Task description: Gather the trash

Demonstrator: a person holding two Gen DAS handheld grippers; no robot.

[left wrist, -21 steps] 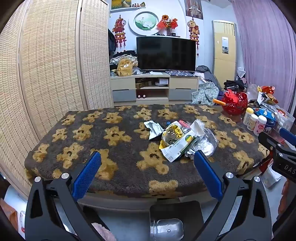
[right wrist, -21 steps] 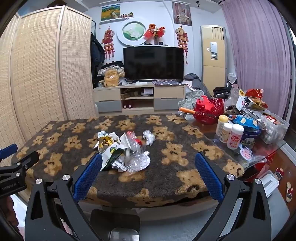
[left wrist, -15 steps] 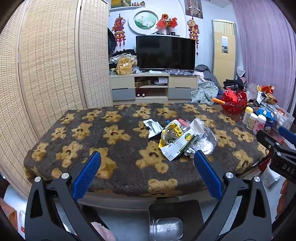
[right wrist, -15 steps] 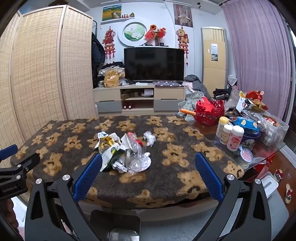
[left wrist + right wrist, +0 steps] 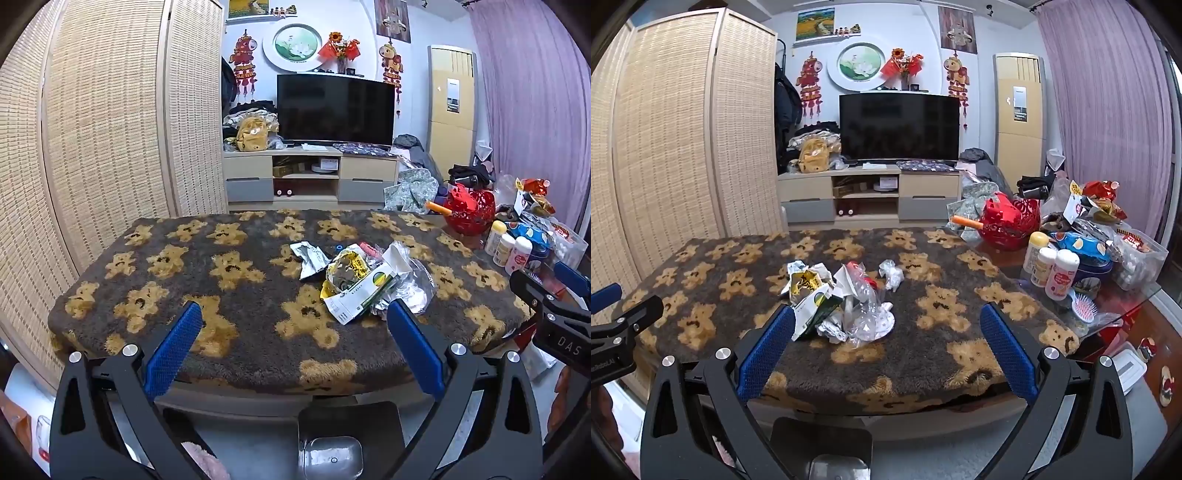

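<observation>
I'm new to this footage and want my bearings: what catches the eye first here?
A heap of crumpled wrappers and clear plastic sits mid-table on the teddy-bear-patterned blanket. Both open grippers, left and right, point toward it from the near edge. A red basket and bottles crowd the right side.

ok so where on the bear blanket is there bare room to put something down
The bear blanket is bare on its whole left half, between the woven screen and the trash pile. A second bare strip lies right of the pile toward the bottles. It is crowded at the pile and on the glass table end by the red basket.
</observation>
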